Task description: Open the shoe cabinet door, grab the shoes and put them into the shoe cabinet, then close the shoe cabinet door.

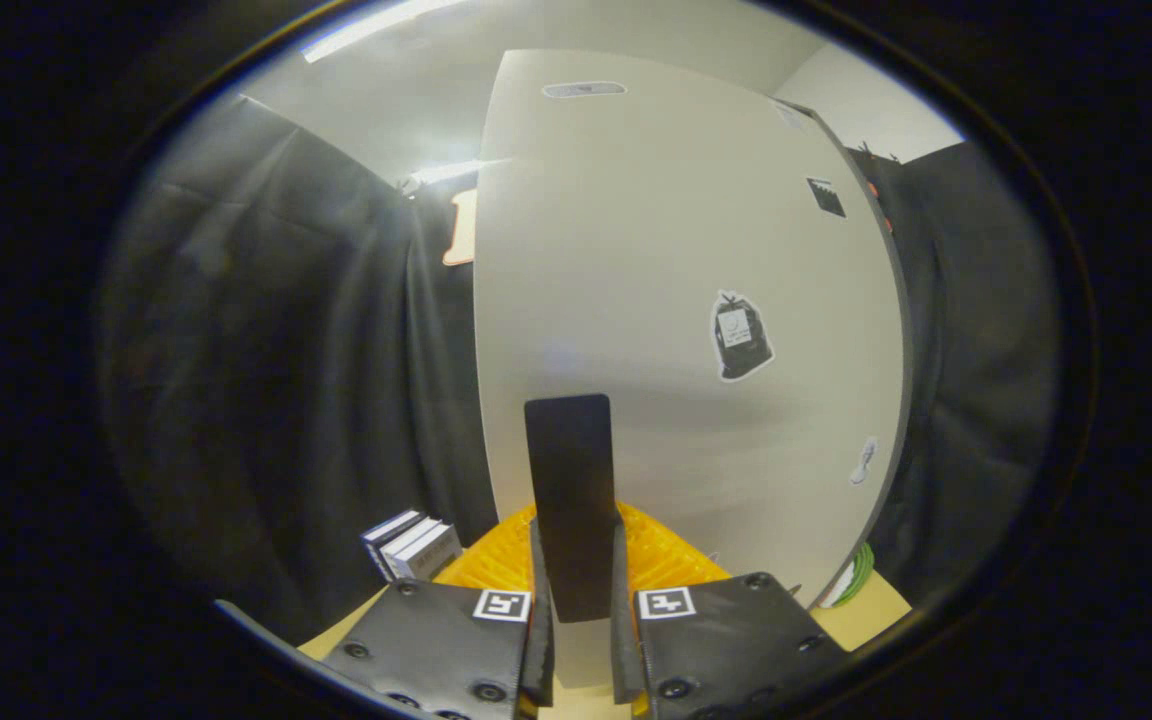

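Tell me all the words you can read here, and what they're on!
None can be read.
Stickers on the door: the bag sticker carries print too small to read.
Tool, shut on the handle: square code tags, no words.
Boxes: blurred.

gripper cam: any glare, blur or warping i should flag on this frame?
Gripper view: strong fisheye bowing of the cabinet door edges; ceiling light strip blown out at top; left curtain dim and soft; tongs sharp, closed on the dark handle; stickers on the door are legible in shape, no glare.
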Available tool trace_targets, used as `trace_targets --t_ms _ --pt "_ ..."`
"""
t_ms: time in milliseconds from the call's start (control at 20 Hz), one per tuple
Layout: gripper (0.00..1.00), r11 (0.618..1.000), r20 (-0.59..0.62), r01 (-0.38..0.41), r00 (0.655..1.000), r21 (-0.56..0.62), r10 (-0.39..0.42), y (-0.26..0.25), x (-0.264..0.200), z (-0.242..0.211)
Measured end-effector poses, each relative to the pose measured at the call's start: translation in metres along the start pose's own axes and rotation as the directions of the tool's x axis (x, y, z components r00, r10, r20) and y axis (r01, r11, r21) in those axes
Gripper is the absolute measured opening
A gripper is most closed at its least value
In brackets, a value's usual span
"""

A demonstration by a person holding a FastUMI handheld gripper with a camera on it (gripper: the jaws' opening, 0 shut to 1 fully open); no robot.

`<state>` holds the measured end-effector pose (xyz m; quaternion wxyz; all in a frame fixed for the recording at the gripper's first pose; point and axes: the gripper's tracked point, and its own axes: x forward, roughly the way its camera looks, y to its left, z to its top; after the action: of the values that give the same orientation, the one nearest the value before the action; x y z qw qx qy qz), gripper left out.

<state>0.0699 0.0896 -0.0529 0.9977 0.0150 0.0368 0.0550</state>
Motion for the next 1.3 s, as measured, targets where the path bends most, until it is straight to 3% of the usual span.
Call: trace_targets --t_ms 300,550,1050,1300 --pt "0.25 0.994 -0.023 -0.108 0.994 0.003 0.108 -0.029 -0.050 0.002" --pt "0.24 0.990 -0.027 -0.139 0.990 -0.009 0.139 -0.072 -0.089 0.010" --pt "0.22 0.999 -0.027 -0.007 1.000 -0.054 0.005 -0.180 -0.158 0.016" --pt "0.19 0.998 -0.010 0.062 0.998 -0.029 -0.062 -0.246 -0.164 0.022"
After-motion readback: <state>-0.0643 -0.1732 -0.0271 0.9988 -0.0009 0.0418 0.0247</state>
